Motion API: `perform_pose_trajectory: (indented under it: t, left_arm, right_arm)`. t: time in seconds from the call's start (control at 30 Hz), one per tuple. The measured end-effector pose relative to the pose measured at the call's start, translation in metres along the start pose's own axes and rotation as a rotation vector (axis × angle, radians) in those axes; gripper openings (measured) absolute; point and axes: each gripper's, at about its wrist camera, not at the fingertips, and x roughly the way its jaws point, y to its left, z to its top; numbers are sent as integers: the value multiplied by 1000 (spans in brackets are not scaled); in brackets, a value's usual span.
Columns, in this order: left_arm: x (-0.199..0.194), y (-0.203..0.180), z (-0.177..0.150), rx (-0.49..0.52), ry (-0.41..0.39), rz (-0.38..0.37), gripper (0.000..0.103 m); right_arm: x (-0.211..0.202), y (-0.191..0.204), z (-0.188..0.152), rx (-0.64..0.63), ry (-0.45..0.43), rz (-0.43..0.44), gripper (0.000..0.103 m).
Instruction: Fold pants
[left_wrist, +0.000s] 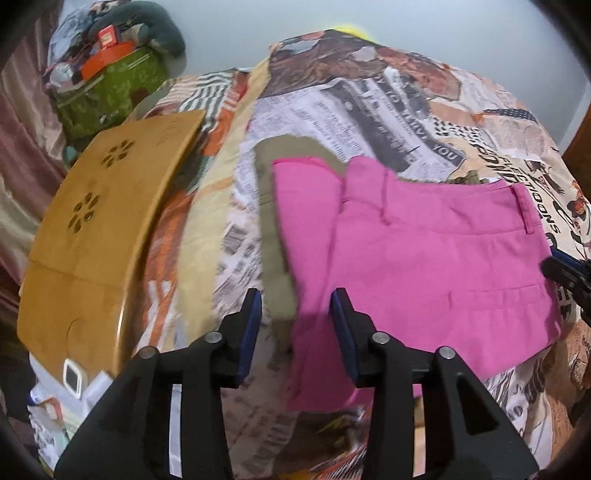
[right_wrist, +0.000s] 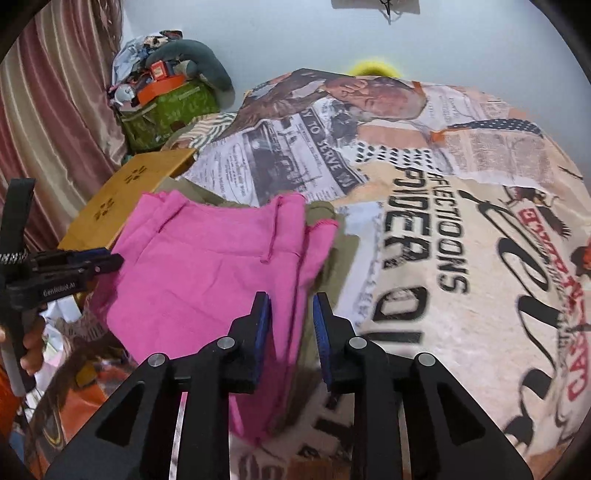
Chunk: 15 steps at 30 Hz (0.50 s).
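The folded bright pink cotton pants lie on the collage-print bedspread, both the left hand-held gripper and right hand-held gripper parted, pads gripping nothing.

My bedspread carries newspaper-style print: "TO SERVE", "YOU" in a dark box, and big black letters ending "FECTIOONS". My left hand-held gripper bears small white lettering, seemingly "GenRobot.AI". The red words stay illegible.

Olive garment mostly hidden beneath pink pants; wooden board's near end blurred.
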Motion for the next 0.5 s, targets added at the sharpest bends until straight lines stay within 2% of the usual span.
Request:
perform_pose_trajectory:
  t: [0.17,0.3,0.5]
  left_arm:
    - [-31,11,-7,-23,-13,30,40]
    - [-80,10,-7,-12,-78,30,40]
    - [-193,-11,-15,34,-254,5,46]
  right_arm:
    - [-30,0,-1,-10,-6,-17,24]
    - [-78,8,7,-18,-85,0,24]
    - [-168,35,16,-51,-260,34,25]
